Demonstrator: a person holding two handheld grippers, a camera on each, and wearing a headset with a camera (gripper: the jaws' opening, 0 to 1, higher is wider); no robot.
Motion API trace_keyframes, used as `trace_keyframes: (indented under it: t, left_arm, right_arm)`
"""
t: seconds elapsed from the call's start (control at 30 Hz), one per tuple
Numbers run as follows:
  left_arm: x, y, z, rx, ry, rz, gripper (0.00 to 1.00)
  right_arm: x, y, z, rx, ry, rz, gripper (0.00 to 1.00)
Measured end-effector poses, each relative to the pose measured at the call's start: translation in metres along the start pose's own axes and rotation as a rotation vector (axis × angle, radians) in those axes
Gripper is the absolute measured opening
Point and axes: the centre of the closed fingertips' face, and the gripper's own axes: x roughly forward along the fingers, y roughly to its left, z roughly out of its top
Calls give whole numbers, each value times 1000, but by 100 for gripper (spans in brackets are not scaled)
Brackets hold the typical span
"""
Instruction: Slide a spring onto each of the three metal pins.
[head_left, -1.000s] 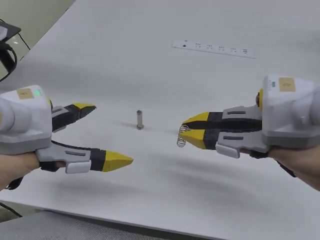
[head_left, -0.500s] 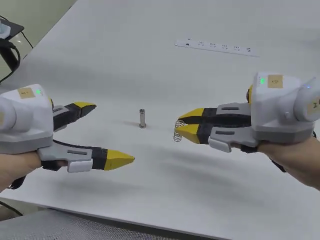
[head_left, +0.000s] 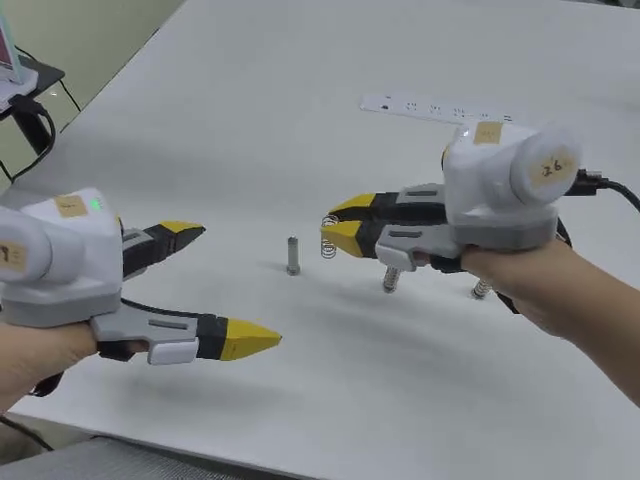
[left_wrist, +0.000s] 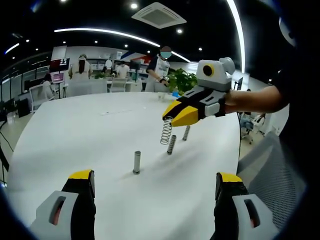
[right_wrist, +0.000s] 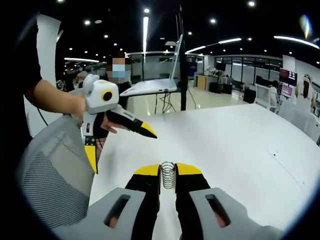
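A bare metal pin (head_left: 293, 256) stands upright on the white table (head_left: 250, 120); the left gripper view has the same pin (left_wrist: 136, 162) ahead of the jaws. My right gripper (head_left: 338, 224) is shut on a spring (head_left: 328, 238), which hangs just right of the pin and slightly above its top. The right gripper view has that spring (right_wrist: 168, 175) pinched upright between the yellow tips. Two more pins carry springs (head_left: 390, 280) (head_left: 482, 290) under the right hand. My left gripper (head_left: 220, 286) is held open to the pin's left, nothing in it.
A white power strip (head_left: 440, 108) lies far back on the table. A cable (head_left: 610, 186) trails from the right gripper. A dark stand (head_left: 25, 95) is beside the table's left edge. A grey mesh chair (right_wrist: 55, 170) is close to the near edge.
My right gripper has carried the spring left and up, close to the bare pin. Two sprung pins now show below it. The left gripper has barely moved; the camera shifted.
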Motion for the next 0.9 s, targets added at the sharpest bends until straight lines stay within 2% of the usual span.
trace_keyframes:
  t: [0.2, 0.47, 0.7, 0.9]
  left_arm:
    - [2, -2, 1, 0, 4, -7, 98]
    - [0, -1, 1, 0, 7, -6, 98]
    - [1, -1, 2, 9, 11, -6, 98]
    - [3, -1, 11, 27, 8, -15, 98]
  right_arm:
    - [12, -3, 11, 26, -28, 11, 8]
    - [24, -7, 15, 55, -36, 5, 8]
    - [32, -13, 10, 76, -27, -19, 8]
    - [36, -11, 4, 81, -14, -18, 8]
